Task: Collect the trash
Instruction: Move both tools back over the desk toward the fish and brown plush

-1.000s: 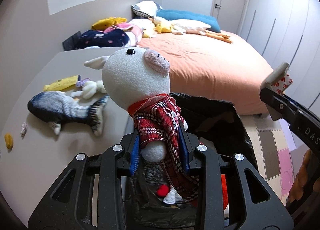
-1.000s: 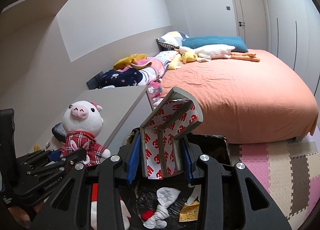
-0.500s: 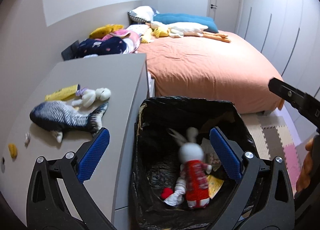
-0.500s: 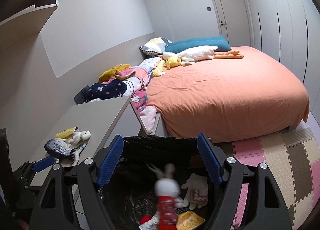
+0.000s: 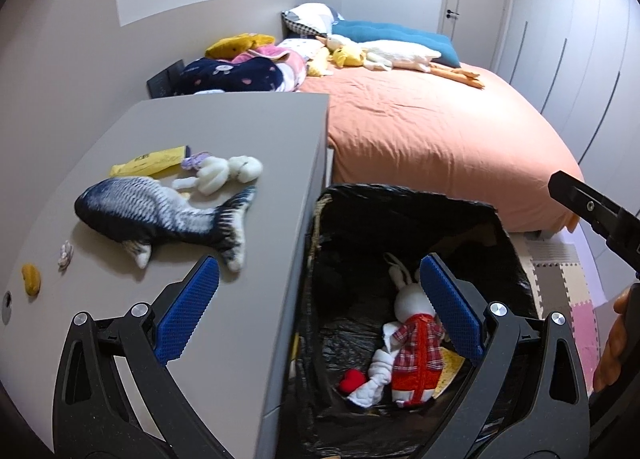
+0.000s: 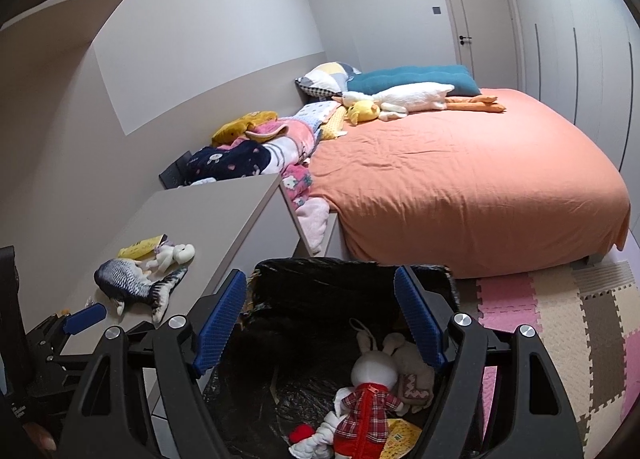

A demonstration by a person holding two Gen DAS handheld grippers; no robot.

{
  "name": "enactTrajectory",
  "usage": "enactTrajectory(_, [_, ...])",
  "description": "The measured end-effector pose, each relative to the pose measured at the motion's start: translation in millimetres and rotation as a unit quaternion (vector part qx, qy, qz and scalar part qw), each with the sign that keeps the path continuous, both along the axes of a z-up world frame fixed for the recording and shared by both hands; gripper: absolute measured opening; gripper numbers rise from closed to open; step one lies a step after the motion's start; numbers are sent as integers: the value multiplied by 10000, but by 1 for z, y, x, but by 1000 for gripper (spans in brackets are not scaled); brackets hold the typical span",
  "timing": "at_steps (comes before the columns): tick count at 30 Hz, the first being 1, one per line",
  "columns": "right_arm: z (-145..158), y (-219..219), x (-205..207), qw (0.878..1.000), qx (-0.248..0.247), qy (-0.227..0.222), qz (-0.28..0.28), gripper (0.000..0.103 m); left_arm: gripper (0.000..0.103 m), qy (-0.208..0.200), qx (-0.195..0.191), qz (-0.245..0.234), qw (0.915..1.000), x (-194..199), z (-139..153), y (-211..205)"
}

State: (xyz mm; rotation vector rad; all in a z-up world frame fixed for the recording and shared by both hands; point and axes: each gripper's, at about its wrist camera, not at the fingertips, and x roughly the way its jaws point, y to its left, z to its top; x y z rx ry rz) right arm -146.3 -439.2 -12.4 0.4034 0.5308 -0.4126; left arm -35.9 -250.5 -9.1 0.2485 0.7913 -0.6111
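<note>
Looking down past my left tool (image 5: 318, 315) and right tool (image 6: 320, 323), I see both with jaws just spread wide, nothing between them. The plush rabbit in red plaid (image 5: 414, 343) lies inside the black-lined trash bin (image 5: 400, 199) beside the grey counter (image 5: 224, 131), where a plush fish (image 5: 160, 215) rests.

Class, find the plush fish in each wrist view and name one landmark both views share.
Left wrist view: plush fish lies left of centre on the grey cabinet top.
Right wrist view: plush fish lies at lower left on that top.
Shared landmark: the black-lined bin beside the cabinet.
</note>
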Motion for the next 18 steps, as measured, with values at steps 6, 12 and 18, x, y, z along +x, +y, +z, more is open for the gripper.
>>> enactTrajectory(6, [-6, 15, 23, 9996, 41, 58, 279, 77, 97, 87, -19, 284, 9996, 19, -1, 25])
enactTrajectory(12, [-11, 35, 47, 9983, 81, 94, 575, 77, 97, 102, 22, 528, 9986, 32, -4, 50])
enactTrajectory(18, [-16, 58, 73, 9959, 117, 171, 882, 77, 97, 122, 60, 832, 9964, 46, -6, 79])
